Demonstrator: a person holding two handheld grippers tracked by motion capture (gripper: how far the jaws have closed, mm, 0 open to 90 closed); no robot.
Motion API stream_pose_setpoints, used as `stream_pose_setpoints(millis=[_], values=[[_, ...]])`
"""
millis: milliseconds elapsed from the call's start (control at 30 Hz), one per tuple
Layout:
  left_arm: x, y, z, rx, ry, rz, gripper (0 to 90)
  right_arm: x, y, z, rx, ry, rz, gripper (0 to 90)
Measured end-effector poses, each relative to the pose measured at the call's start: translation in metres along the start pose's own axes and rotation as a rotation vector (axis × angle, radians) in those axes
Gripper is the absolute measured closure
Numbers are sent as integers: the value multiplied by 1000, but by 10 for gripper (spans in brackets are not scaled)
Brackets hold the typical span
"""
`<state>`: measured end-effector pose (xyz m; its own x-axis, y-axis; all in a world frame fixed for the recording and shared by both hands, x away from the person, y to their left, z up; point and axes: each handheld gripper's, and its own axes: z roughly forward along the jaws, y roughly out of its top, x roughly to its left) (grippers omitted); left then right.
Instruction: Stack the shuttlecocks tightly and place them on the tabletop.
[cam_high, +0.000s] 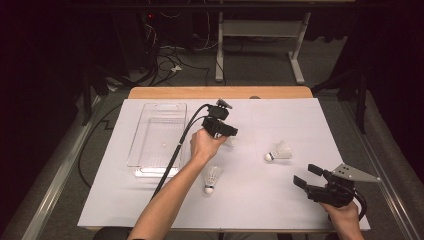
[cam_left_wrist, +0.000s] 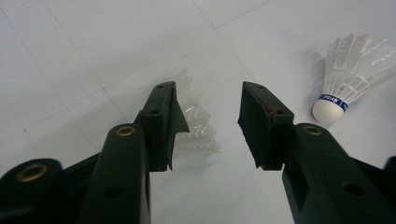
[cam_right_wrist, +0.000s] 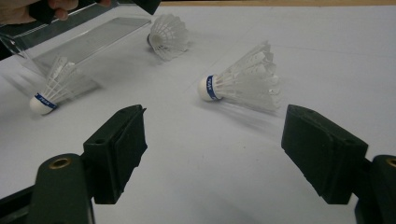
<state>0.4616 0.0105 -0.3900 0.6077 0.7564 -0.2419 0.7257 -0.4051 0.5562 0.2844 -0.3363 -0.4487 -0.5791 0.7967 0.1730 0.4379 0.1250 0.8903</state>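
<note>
Looking down from the high view, found the left gripper grasped in the left hand over the middle of the white table, just to the right of the clear tray. Saw its jaws standing moderately apart, with nothing clamped between them. Spotted the first shuttlecock lying on its side on the table directly beneath that gripper, faint against the white. From the left gripper view, made out the same shuttlecock's feathers showing past the inner edge of one jaw and reaching partway into the gap, well short of the other jaw; could not tell whether the nearer pad touched them. From the right gripper view, caught it with its feathered skirt facing the camera and the cork end turned away toward the tray.

Found the right gripper held in the right hand near the table's right front corner, jaws spread wide and gripping nothing. Along its own view, faced the second shuttlecock, lying on its side some way ahead of the jaws and clear of both. Noted the third shuttlecock resting beside the left forearm, close to the tray's near corner.
</note>
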Motion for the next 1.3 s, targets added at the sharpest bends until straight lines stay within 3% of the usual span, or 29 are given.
stream_pose_setpoints(millis=[167, 567, 1000, 1300], values=[[-2, -4, -7, -20, -2, 24, 526, 0, 0, 0, -1, -2, -1, 220], [1, -21, -31, -88, 22, 35, 405, 1, 0, 0, 3, -11, -9, 220], [-1, -39, -48, -119, 22, 82, 393, 1, 0, 1, 5, -15, -8, 220], [-3, -52, -57, -140, 31, 88, 392, 1, 0, 1, 5, -19, -12, 221]])
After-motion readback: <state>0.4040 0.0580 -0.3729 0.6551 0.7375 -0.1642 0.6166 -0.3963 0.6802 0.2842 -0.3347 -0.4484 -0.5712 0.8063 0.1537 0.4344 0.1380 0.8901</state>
